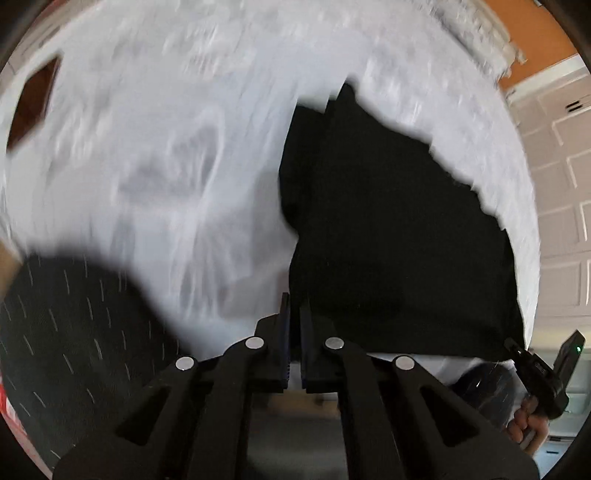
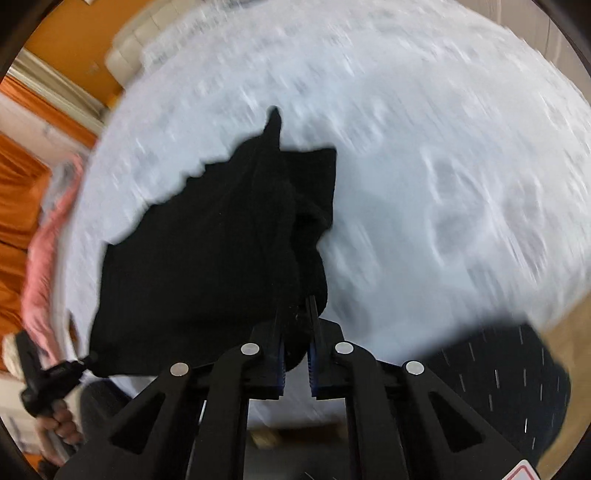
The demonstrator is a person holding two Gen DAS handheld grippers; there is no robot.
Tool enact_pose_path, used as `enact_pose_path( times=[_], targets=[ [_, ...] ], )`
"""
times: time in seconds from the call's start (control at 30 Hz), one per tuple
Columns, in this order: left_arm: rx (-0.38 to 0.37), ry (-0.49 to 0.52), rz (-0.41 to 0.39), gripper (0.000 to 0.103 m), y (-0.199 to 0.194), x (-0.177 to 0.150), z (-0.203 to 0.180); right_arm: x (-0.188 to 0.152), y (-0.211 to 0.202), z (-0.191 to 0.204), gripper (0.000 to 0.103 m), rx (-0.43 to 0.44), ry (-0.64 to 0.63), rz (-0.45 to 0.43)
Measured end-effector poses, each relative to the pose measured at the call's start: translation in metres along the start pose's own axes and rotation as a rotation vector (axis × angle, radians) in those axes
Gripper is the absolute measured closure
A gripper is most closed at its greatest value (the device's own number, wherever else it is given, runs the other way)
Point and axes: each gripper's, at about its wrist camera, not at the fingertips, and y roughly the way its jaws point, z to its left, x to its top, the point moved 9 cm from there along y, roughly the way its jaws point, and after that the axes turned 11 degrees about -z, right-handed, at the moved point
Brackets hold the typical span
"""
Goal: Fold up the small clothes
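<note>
While both tongs point down at the white bumpy bed cover (image 1: 177, 155), the left tongs (image 1: 294, 314) are squeezed shut at the near left edge of the soft black cloth (image 1: 388, 221). Over on the right, the right tongs (image 2: 295, 314) pinch a fold of that cloth.

Orange walls (image 1: 517, 22) ring the room — white panelled doors (image 1: 561, 206) one side, a white-covered tabletop (image 2: 406, 110) in daylight.
</note>
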Motion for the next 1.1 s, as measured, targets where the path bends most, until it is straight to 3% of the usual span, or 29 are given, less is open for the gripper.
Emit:
enact_pose_path(
  times=[0.1, 0.17, 0.23, 0.3, 0.33, 0.43, 0.53, 0.6, 0.63, 0.67, 0.73, 0.83, 0.9, 0.93, 0.97, 1.0, 1.1],
  targets=[
    [0.059, 0.034, 0.041, 0.1, 0.02, -0.027, 0.011, -0.018, 0.008, -0.006, 0.094, -0.047, -0.013, 0.059],
    [0.045, 0.048, -0.03, 0.097, 0.007, -0.018, 0.005, -0.002, -0.007, -0.003, 0.083, -0.054, -0.01, -0.015],
    [0.057, 0.091, -0.116, 0.094, -0.013, -0.003, -0.001, 0.022, -0.028, -0.003, 0.08, -0.1, -0.038, -0.115],
    [0.094, 0.165, -0.219, 0.069, -0.032, 0.024, -0.015, 0.048, -0.039, 0.006, 0.071, -0.065, -0.051, -0.18],
    [0.109, 0.183, -0.256, 0.052, -0.035, 0.038, -0.022, 0.056, -0.038, 0.011, 0.063, -0.043, -0.054, -0.188],
    [0.089, 0.189, -0.299, 0.048, -0.007, 0.088, -0.046, 0.087, -0.011, 0.029, 0.057, 0.009, -0.074, -0.199],
    [0.1, 0.145, -0.253, 0.048, 0.04, 0.111, -0.047, 0.11, 0.04, 0.043, 0.055, -0.002, -0.095, -0.168],
    [0.13, 0.131, -0.21, 0.072, 0.067, 0.111, -0.046, 0.113, 0.07, 0.045, 0.06, -0.034, -0.132, -0.126],
    [0.112, 0.137, -0.182, 0.1, 0.074, 0.112, -0.047, 0.112, 0.077, 0.05, 0.091, -0.023, -0.141, -0.102],
    [0.102, 0.133, -0.156, 0.1, 0.078, 0.112, -0.048, 0.113, 0.077, 0.053, 0.098, -0.006, -0.136, -0.093],
    [0.099, 0.146, -0.188, 0.1, 0.067, 0.121, -0.051, 0.131, 0.054, 0.061, 0.1, 0.047, -0.112, -0.187],
    [0.131, 0.149, -0.211, 0.1, 0.065, 0.131, -0.044, 0.145, 0.04, 0.049, 0.1, 0.069, -0.048, -0.251],
    [0.166, 0.152, -0.162, 0.1, 0.085, 0.129, -0.037, 0.138, 0.076, 0.032, 0.1, 0.0, -0.046, -0.16],
    [0.181, 0.171, -0.178, 0.1, 0.091, 0.129, -0.036, 0.126, 0.103, 0.024, 0.1, -0.021, -0.056, -0.07],
    [0.196, 0.196, -0.193, 0.1, 0.09, 0.13, -0.039, 0.125, 0.107, 0.023, 0.1, -0.019, -0.061, -0.08],
    [0.203, 0.205, -0.196, 0.1, 0.089, 0.132, -0.042, 0.129, 0.1, 0.025, 0.102, -0.026, -0.072, -0.109],
    [0.201, 0.227, -0.246, 0.097, 0.058, 0.132, -0.05, 0.135, 0.047, 0.032, 0.09, -0.056, -0.07, -0.245]
  ],
)
